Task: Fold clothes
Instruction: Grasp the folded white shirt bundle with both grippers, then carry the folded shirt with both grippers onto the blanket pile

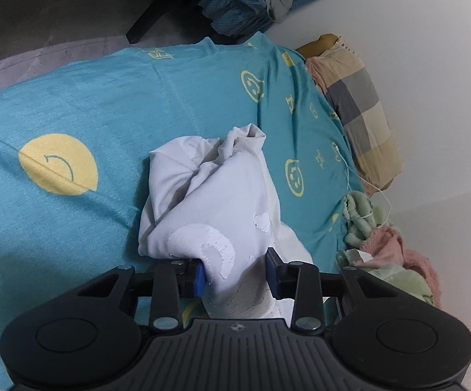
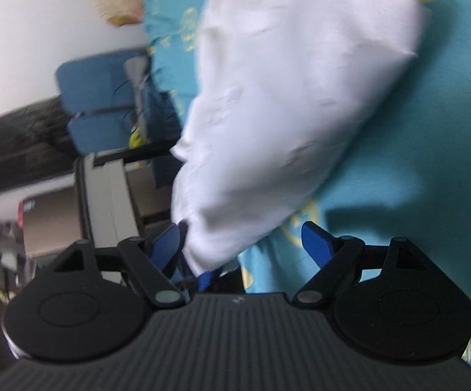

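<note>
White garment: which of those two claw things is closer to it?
Left. The left gripper pinches the white garment between both fingers. The right gripper is open, with a corner of the cloth hanging loose between its spread fingers.

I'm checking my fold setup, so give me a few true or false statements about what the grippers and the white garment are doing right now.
1. The left hand-held gripper has the white garment between its fingers. True.
2. The garment lies flat and smooth. False: it is bunched.
3. The bedsheet is red. False: it is teal with yellow prints.
4. A checked pillow lies by the wall. True.
5. The right hand-held gripper is fully shut. False: its fingers stand apart.
</note>
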`<action>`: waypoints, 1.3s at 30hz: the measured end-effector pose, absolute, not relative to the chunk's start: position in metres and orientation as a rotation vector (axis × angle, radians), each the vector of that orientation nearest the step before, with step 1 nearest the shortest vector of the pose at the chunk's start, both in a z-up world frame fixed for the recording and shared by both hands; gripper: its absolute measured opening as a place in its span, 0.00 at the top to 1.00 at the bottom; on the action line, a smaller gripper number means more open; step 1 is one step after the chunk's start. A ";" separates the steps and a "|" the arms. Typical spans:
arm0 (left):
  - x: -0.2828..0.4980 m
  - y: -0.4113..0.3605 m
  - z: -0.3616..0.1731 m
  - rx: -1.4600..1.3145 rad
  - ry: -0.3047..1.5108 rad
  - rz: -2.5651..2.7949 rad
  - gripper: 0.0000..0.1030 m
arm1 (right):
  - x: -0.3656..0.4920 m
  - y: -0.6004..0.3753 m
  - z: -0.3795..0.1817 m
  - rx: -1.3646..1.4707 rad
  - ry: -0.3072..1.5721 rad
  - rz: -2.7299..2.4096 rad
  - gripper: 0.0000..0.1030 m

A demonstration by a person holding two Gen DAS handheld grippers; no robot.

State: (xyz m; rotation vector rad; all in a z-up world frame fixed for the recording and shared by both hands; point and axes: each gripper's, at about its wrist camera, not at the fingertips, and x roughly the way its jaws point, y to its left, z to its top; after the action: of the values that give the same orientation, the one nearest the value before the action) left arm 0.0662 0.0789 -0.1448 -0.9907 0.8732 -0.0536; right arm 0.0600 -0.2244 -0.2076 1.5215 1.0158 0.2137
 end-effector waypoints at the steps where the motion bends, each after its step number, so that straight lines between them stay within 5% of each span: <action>1: 0.066 0.080 -0.145 -0.999 0.869 -0.054 0.69 | 0.057 -0.230 -0.209 1.535 0.986 0.171 0.20; 8: 0.069 0.083 -0.146 -1.023 0.862 -0.058 0.71 | 0.037 -0.260 -0.200 1.512 0.758 -0.046 0.26; 13: 0.068 0.084 -0.145 -1.035 0.857 -0.065 0.71 | 0.034 -0.259 -0.190 1.456 0.751 -0.061 0.70; 16: 0.063 0.090 -0.138 -1.079 0.836 -0.083 0.72 | 0.027 -0.264 -0.170 1.450 0.714 -0.014 0.76; 27: 0.049 0.062 -0.047 -1.184 0.766 -0.171 0.74 | 0.006 -0.299 -0.082 1.448 0.558 0.125 0.78; 39: 0.149 -0.175 0.093 -1.096 0.709 -0.604 0.74 | 0.010 -0.500 0.073 1.386 0.227 0.044 0.78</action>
State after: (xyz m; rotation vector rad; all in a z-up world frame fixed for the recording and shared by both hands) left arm 0.1494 -0.1755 0.0934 -1.0956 0.7092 -0.6044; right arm 0.0097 -0.5004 0.0727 1.3862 0.2267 0.0437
